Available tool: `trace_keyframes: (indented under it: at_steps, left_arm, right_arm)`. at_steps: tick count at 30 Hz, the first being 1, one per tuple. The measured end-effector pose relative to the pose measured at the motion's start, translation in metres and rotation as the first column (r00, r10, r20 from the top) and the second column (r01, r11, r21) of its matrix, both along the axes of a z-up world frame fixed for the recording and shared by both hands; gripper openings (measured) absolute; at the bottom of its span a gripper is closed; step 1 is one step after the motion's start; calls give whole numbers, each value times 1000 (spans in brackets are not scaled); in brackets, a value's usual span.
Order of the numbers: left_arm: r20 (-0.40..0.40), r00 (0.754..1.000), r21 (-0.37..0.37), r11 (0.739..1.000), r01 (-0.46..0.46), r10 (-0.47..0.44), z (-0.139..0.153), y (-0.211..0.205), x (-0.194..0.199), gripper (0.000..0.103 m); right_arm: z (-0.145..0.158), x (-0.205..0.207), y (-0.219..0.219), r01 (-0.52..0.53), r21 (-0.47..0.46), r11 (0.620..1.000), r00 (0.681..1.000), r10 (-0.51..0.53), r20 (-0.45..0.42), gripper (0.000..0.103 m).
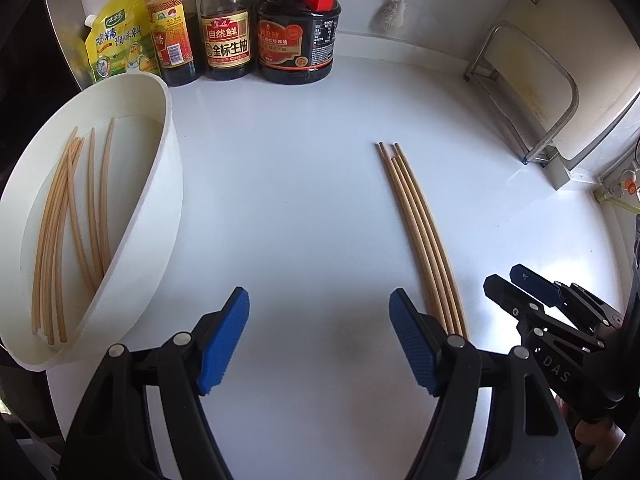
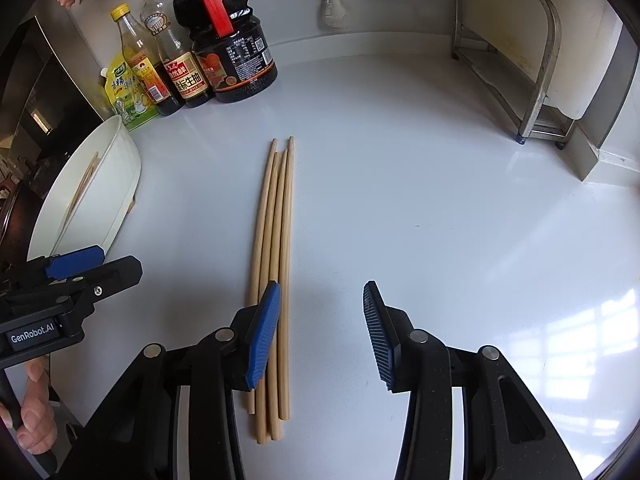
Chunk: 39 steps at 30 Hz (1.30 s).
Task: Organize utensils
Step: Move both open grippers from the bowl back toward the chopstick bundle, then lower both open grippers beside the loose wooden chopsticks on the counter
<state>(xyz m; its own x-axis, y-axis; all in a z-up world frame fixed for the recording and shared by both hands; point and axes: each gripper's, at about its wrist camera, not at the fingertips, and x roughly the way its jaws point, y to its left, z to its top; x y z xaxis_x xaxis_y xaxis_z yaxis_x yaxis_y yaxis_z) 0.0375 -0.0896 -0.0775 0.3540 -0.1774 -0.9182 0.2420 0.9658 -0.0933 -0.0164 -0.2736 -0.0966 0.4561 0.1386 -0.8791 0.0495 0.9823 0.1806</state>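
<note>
Four loose chopsticks [image 2: 274, 280] are lying together mid-counter [image 2: 440, 200], roughly seven more are sitting in the one white tub [image 1: 168, 184] at the left edge, and three bottles [image 1: 226, 32] plus one pouch [image 1: 116, 40] are standing along the back edge.

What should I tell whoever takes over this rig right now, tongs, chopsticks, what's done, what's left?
Left tongs: open, empty, over bare counter.
Right tongs: open, empty, just right of the loose chopsticks.
Four chopsticks lie bundled side by side on the white counter.
Done: several chopsticks already lie in the white tub at the left.
Left: probably pick up the four and put them in the tub too.
</note>
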Motion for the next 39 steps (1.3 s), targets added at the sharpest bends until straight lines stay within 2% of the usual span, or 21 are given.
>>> trace_keyframes:
  at_steps: [13,24,39]
  left_arm:
    - [-4,1000,3,1000,-24,24,-10,-3,-3,71]
    - [4,1000,-25,1000,-12,12,-11,-5,-3,74]
    - [0,1000,-30,999,-13,13,-19,-12,-7,74]
  right_arm:
    - [-16,12,6,-36,-10,999,999,36,0,41]
    - [-22,15,15,-62,-77,995,998,61,-10,41]
    - [-26,17,22,-83,-107,991,996,85,10,41]
